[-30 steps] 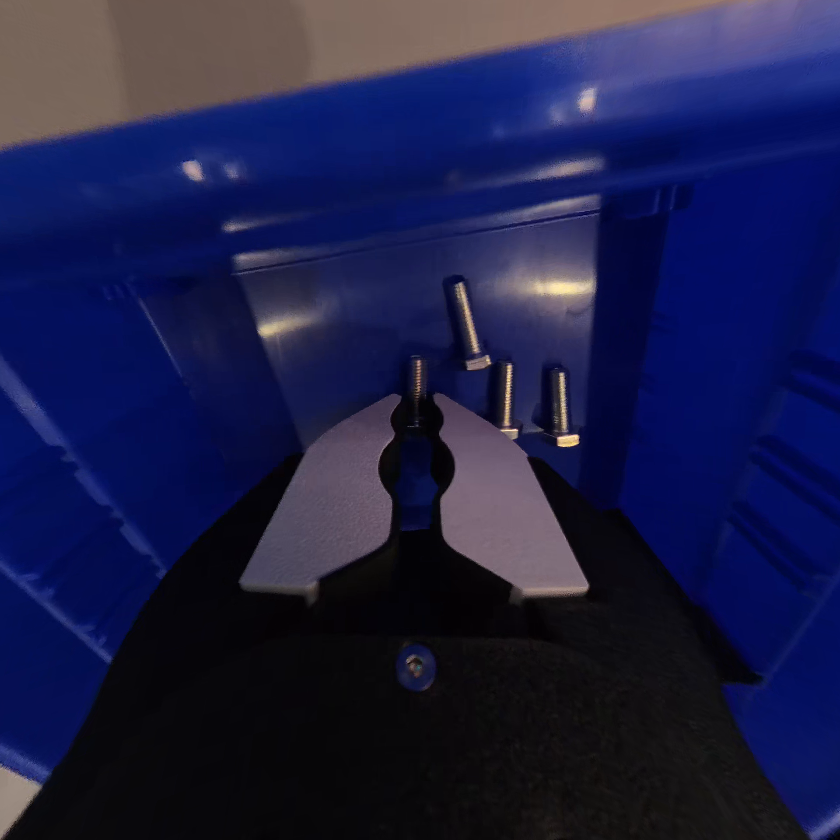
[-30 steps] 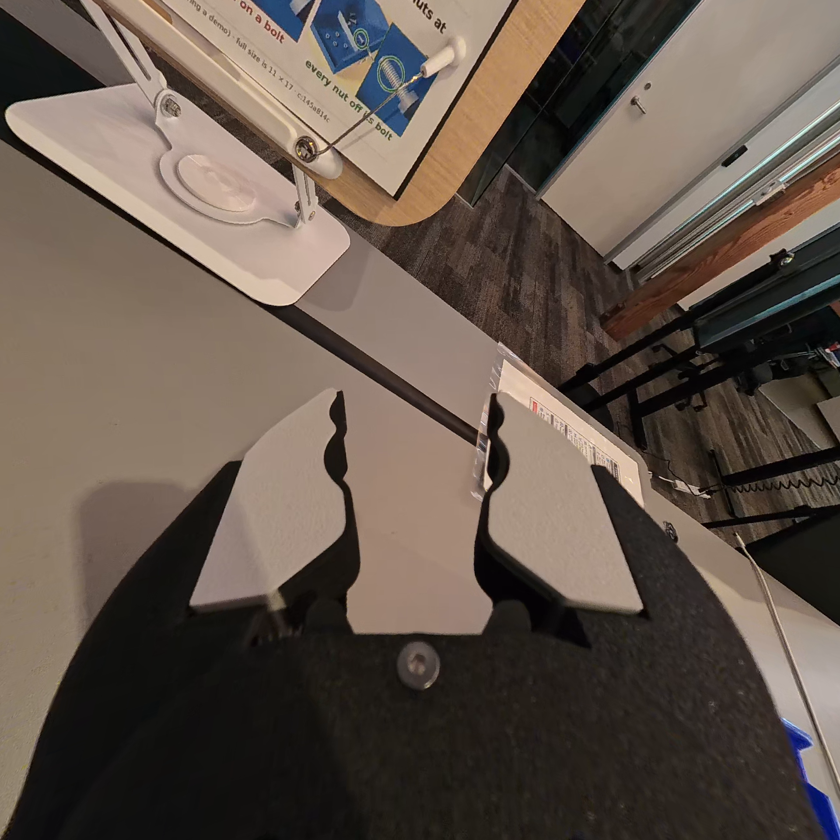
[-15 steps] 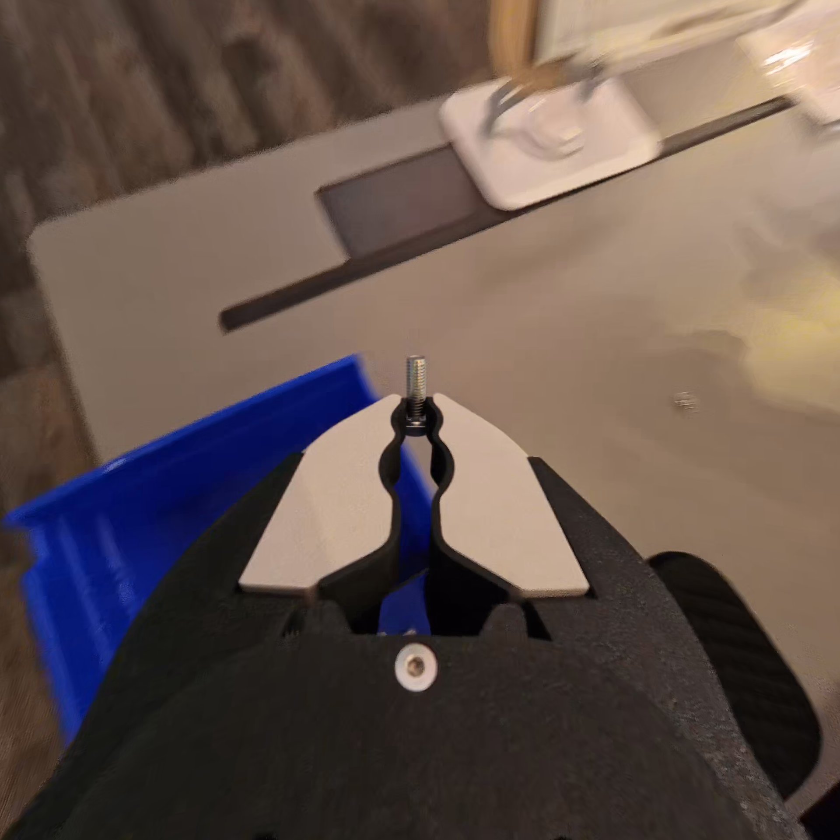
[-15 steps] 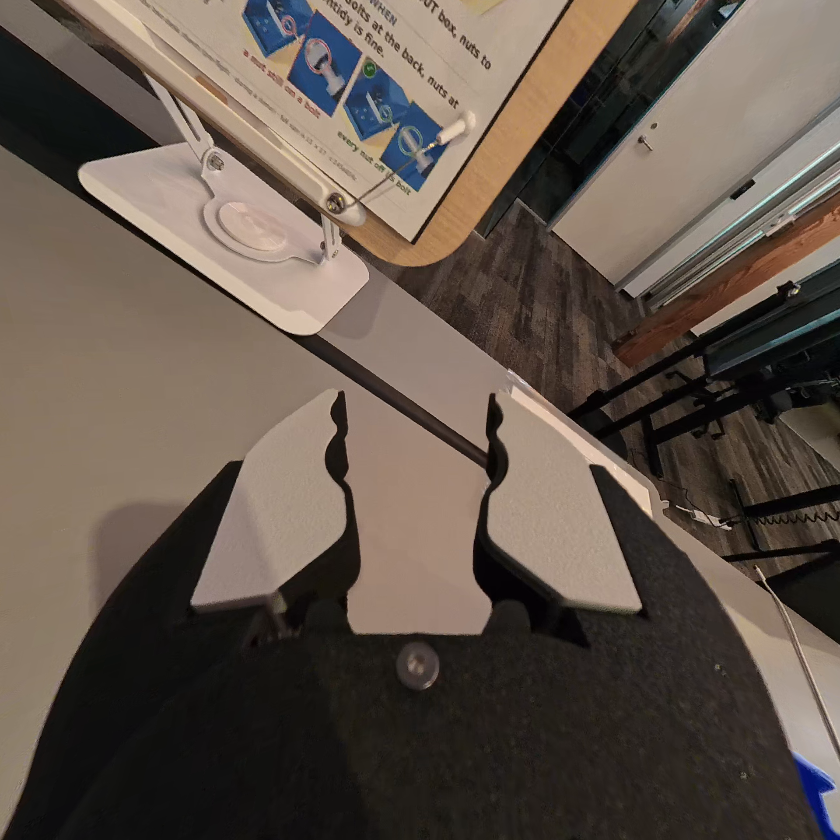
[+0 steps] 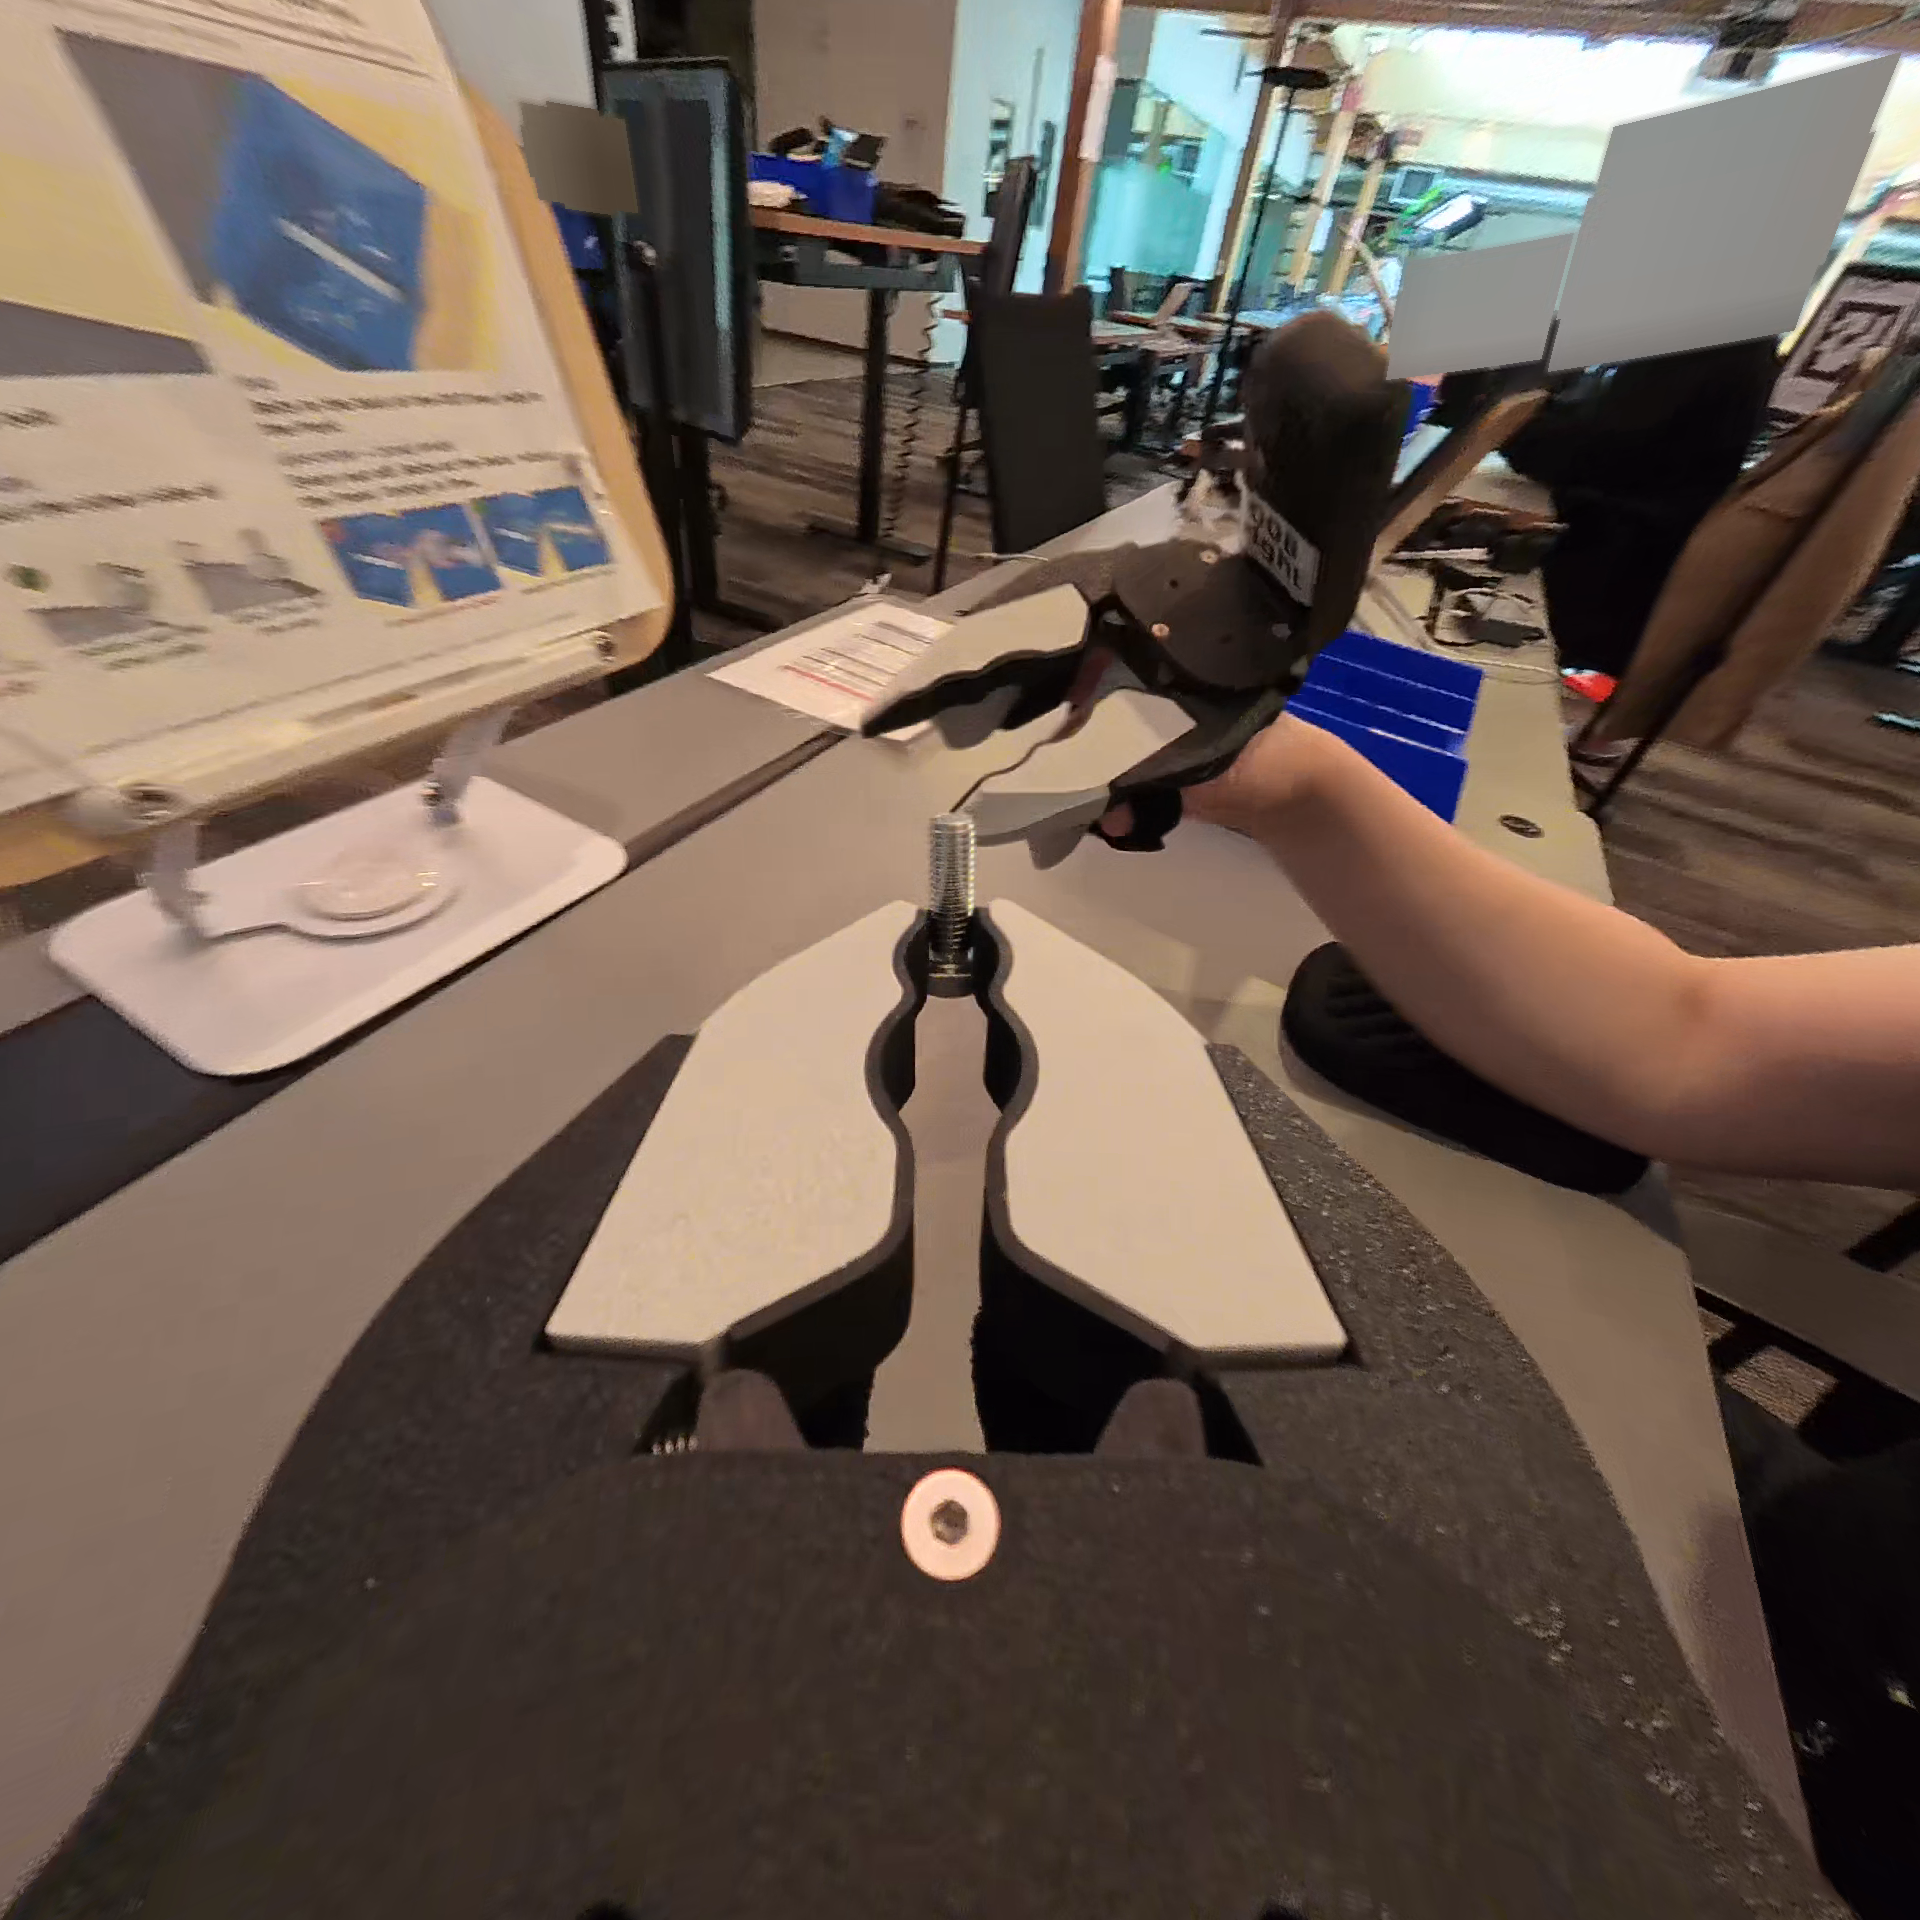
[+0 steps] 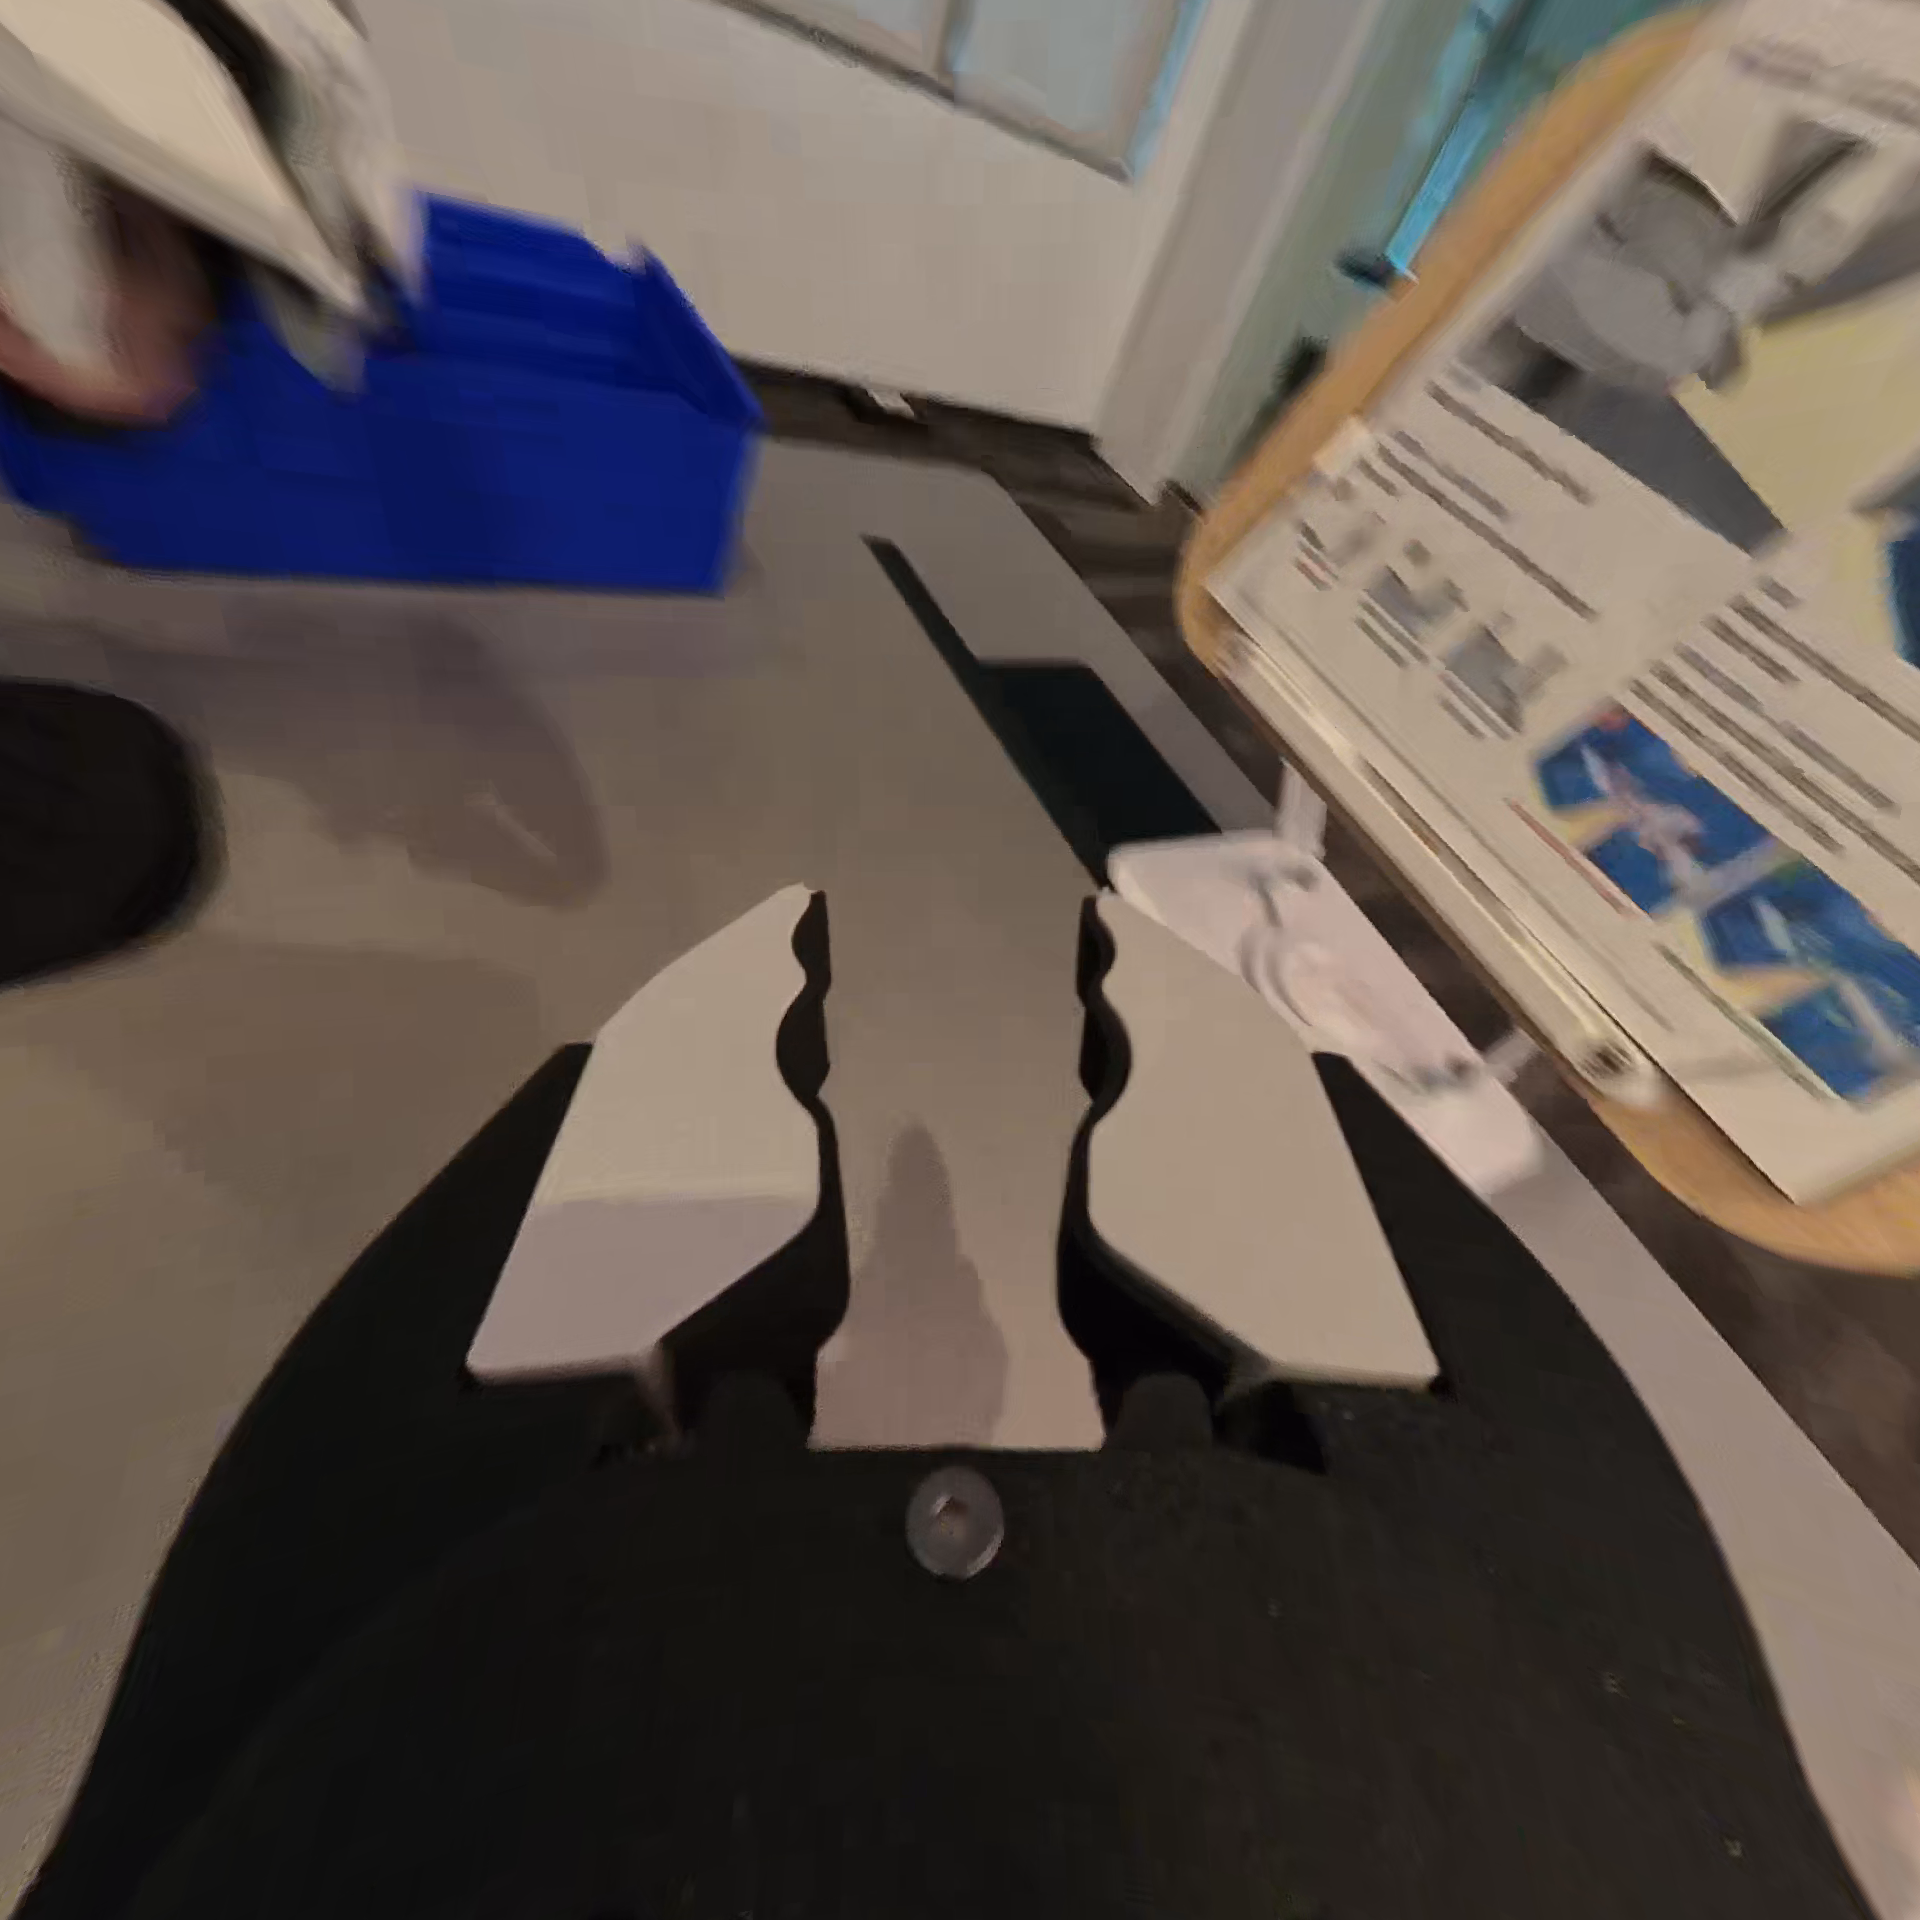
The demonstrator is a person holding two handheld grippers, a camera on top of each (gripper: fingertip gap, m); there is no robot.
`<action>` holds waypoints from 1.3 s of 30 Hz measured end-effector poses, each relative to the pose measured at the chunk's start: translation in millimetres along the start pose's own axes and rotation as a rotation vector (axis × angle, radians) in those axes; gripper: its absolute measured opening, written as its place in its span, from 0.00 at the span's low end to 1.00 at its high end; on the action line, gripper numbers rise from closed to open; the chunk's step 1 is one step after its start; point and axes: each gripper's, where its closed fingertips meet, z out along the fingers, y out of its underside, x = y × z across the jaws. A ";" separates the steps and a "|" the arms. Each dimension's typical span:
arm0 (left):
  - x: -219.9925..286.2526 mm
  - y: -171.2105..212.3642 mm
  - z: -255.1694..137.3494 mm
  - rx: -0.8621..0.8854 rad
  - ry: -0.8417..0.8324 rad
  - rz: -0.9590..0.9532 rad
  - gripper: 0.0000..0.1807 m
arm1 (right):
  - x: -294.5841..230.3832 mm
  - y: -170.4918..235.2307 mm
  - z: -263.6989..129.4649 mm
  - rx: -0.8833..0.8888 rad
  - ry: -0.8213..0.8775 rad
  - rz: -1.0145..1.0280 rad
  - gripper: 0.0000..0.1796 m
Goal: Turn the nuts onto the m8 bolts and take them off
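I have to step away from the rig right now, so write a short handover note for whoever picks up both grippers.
Left gripper: shut on one bolt, gripped near its head, threaded end pointing out past the fingertips, held above the grey table.
Right gripper: open and empty, held in the air beyond the bolt.
Blue bins sit at either end of the table; their contents are hidden.
Done: a bolt is in hand.
Left: no nut is visible or on the thread yet. Fetch one with the right gripper, turn it on, then take it off.

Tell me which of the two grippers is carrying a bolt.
The left gripper: its fingers pinch a threaded bolt upright. The right gripper is open and empty.
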 end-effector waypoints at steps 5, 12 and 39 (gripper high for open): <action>27.8 15.0 21.3 0.033 0.093 -0.022 0.04 | -59.6 -73.9 -14.9 0.347 -0.325 0.122 0.15; 42.5 17.2 31.6 0.053 0.116 0.009 0.04 | -85.5 -83.2 -11.6 0.371 -0.469 0.176 0.11; 50.4 3.3 23.2 0.085 0.140 -0.029 0.15 | -97.7 -95.1 -15.5 0.412 -0.644 0.339 0.04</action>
